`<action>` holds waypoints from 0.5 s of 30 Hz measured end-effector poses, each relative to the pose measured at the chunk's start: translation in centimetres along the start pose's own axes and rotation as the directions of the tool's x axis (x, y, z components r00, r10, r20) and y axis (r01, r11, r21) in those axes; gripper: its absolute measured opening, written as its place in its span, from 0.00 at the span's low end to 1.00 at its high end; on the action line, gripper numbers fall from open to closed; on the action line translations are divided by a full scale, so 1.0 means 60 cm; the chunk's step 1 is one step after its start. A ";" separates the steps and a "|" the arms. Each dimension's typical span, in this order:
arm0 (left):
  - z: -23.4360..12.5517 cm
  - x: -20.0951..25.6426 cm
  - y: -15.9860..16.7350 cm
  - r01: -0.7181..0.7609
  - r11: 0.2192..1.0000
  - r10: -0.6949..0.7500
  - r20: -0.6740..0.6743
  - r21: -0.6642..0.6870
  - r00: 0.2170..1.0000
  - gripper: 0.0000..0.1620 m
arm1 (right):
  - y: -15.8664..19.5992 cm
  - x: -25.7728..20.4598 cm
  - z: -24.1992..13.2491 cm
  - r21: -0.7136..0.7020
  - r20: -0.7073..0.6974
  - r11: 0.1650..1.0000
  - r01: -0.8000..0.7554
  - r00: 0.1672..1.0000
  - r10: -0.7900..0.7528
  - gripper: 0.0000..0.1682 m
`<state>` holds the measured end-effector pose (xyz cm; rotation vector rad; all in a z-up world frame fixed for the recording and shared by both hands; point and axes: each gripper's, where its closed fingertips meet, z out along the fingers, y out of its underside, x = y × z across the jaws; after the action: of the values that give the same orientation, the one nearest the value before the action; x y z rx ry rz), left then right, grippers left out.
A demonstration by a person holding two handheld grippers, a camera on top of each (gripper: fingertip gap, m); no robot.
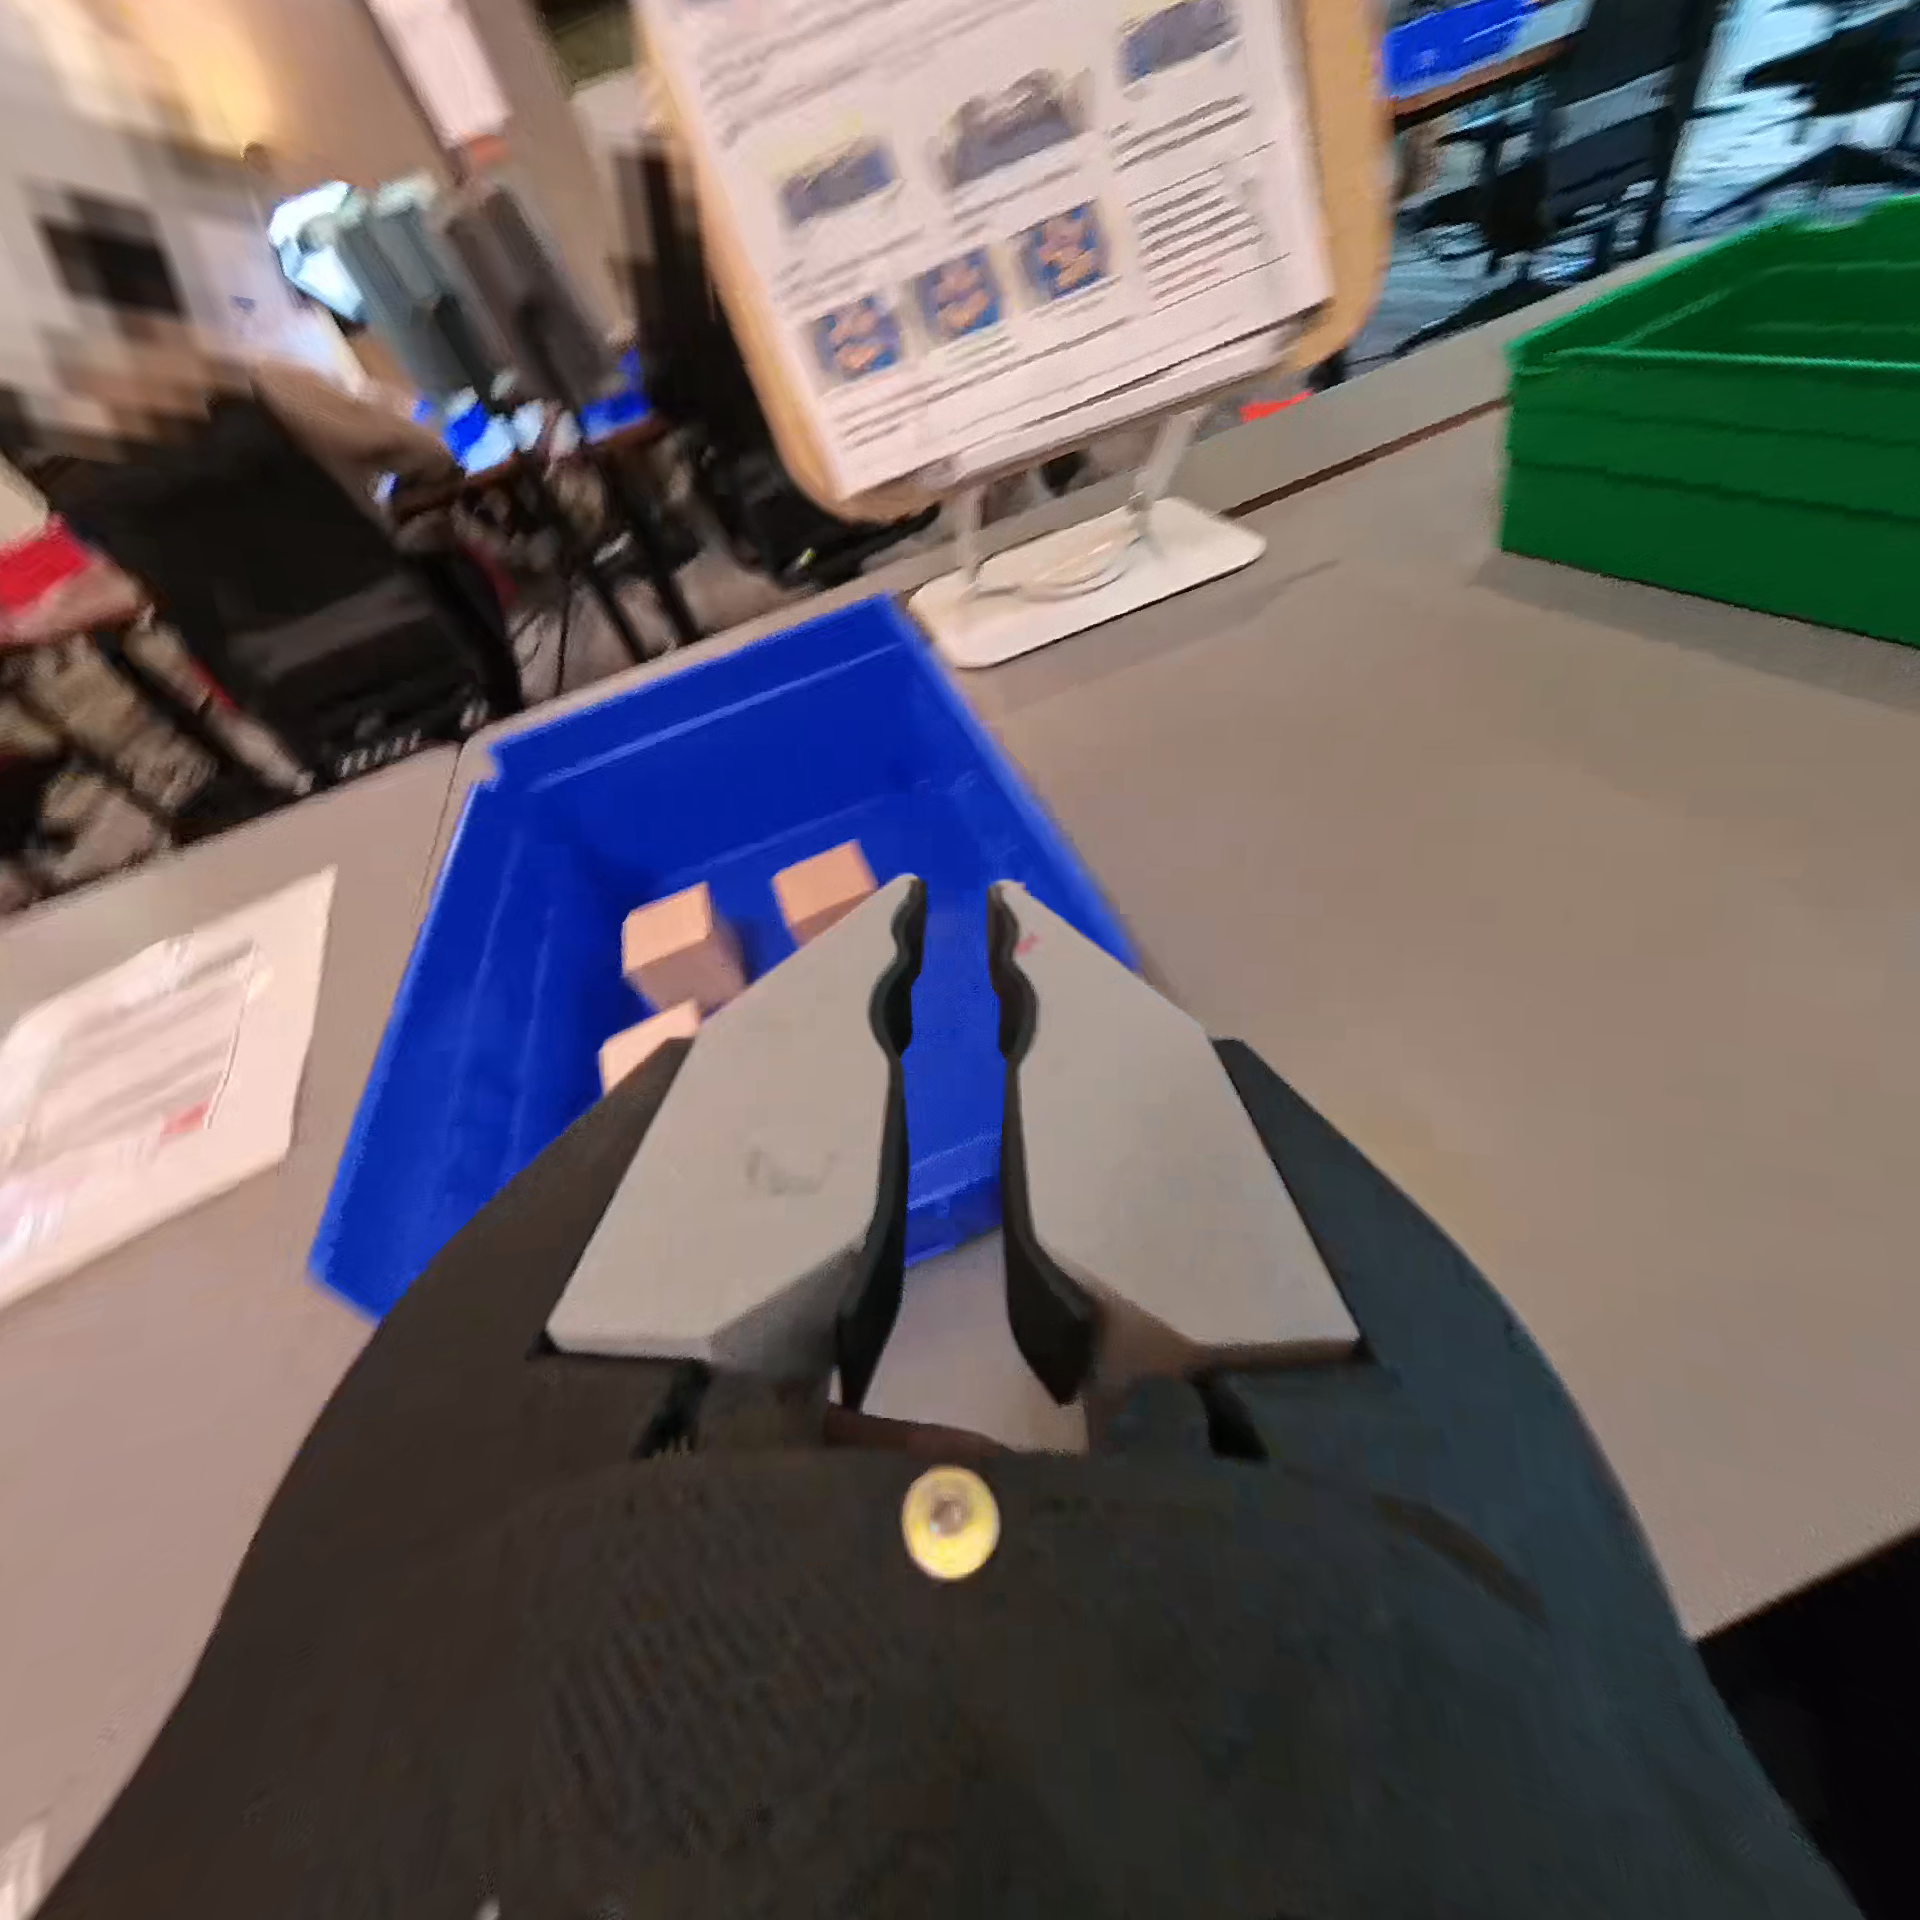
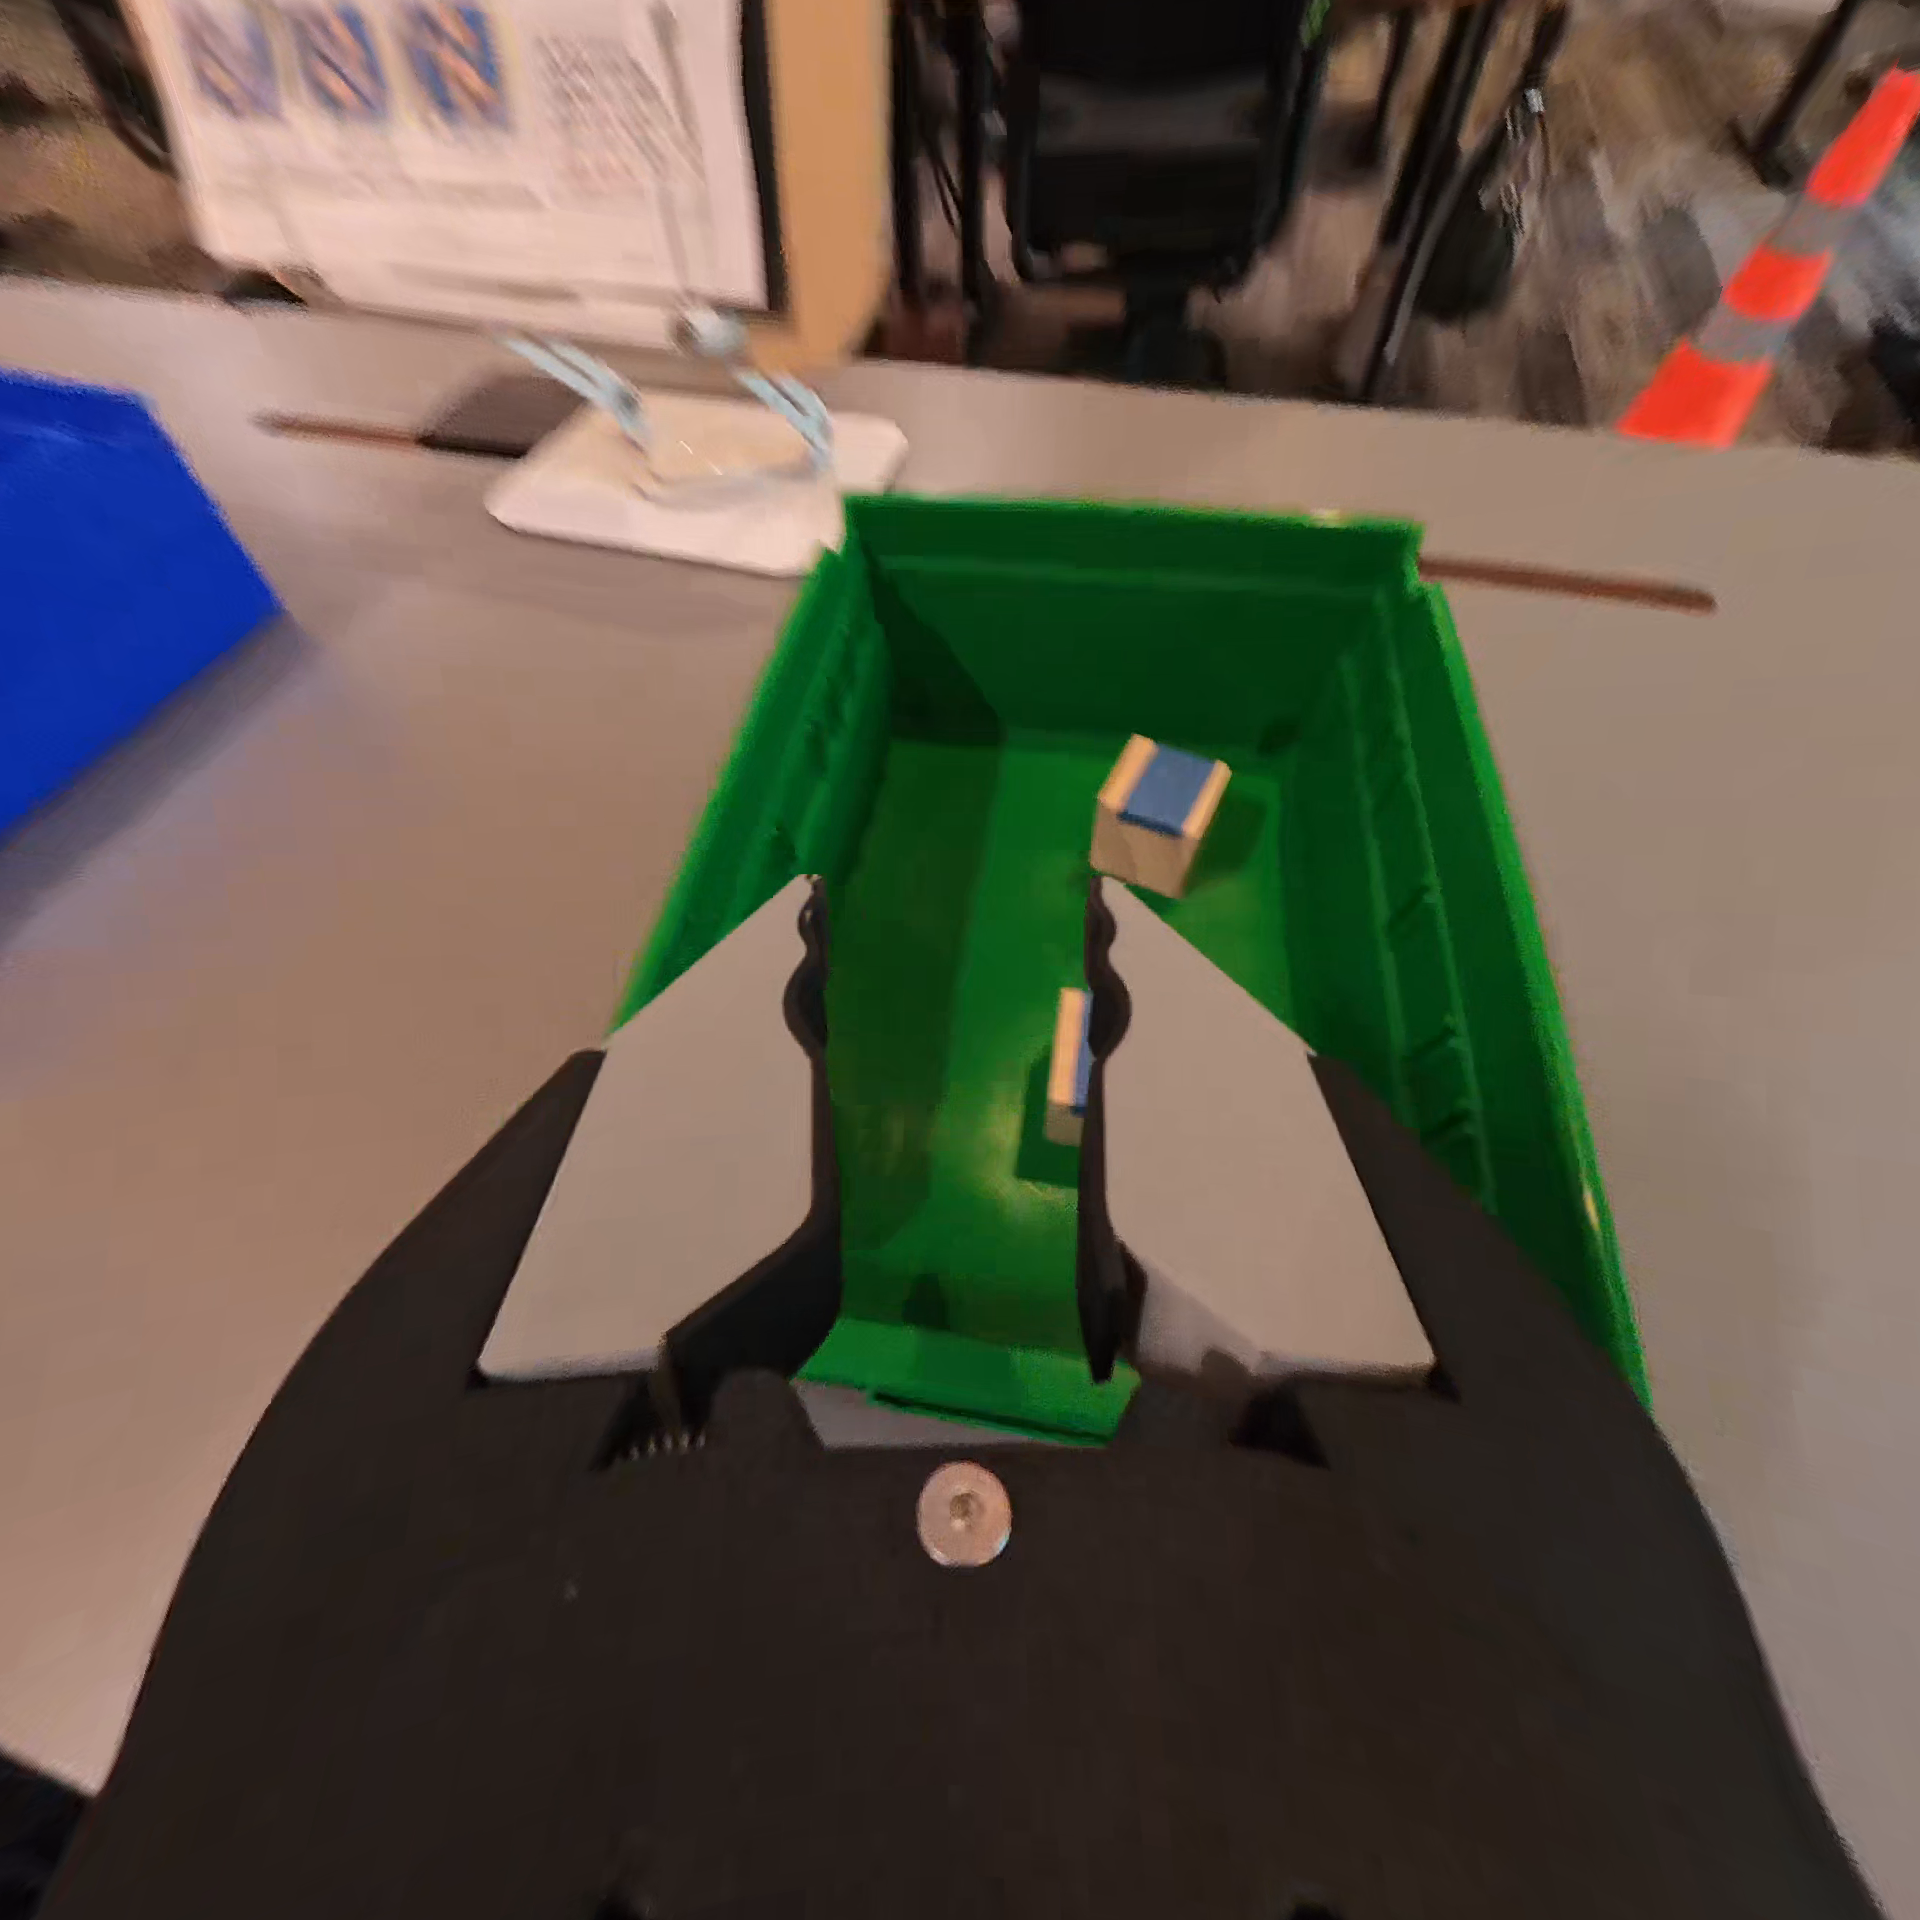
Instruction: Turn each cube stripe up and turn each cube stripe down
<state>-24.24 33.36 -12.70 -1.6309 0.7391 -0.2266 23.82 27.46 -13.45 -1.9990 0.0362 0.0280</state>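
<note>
In the left wrist view a blue bin [image 1: 540, 935] holds three plain wooden cubes with no stripe showing: one at the back [image 1: 821, 885], one in the middle [image 1: 675, 951], one partly hidden by my finger [image 1: 639, 1049]. My left gripper [image 1: 956, 904] hangs above the bin, jaws slightly apart and empty. In the right wrist view a green bin [image 2: 1382, 935] holds a wooden cube with a blue stripe facing up [image 2: 1158, 810] and a second striped cube [image 2: 1070, 1060] mostly hidden behind my right finger. My right gripper [image 2: 951, 894] is open and empty above the bin.
A white stand with a printed board [image 1: 1081, 561] sits at the back of the grey table between the bins. A paper sheet in plastic [image 1: 135, 1060] lies left of the blue bin. An orange cone [image 2: 1777, 260] stands on the floor beyond the table.
</note>
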 end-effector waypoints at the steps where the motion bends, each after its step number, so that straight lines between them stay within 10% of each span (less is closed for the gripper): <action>1: 0.000 -0.026 0.013 0.048 0.998 -0.047 0.034 -0.032 0.998 0.10 | -0.016 -0.014 -0.013 0.046 0.032 0.999 -0.002 0.999 0.001 0.28; 8: 0.021 -0.121 0.069 0.192 0.972 -0.182 0.083 -0.132 0.980 0.26 | -0.072 -0.082 -0.066 0.211 0.144 0.977 0.011 0.989 -0.043 0.25; 15: 0.108 -0.148 0.187 0.151 0.801 -0.149 0.051 -0.579 0.987 0.36 | -0.072 -0.112 -0.073 0.207 0.162 0.977 0.057 0.983 -0.092 0.25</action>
<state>-31.36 43.48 -22.37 -2.2838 0.7157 -0.1120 17.28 25.38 -7.47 -1.7867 -0.1414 0.1420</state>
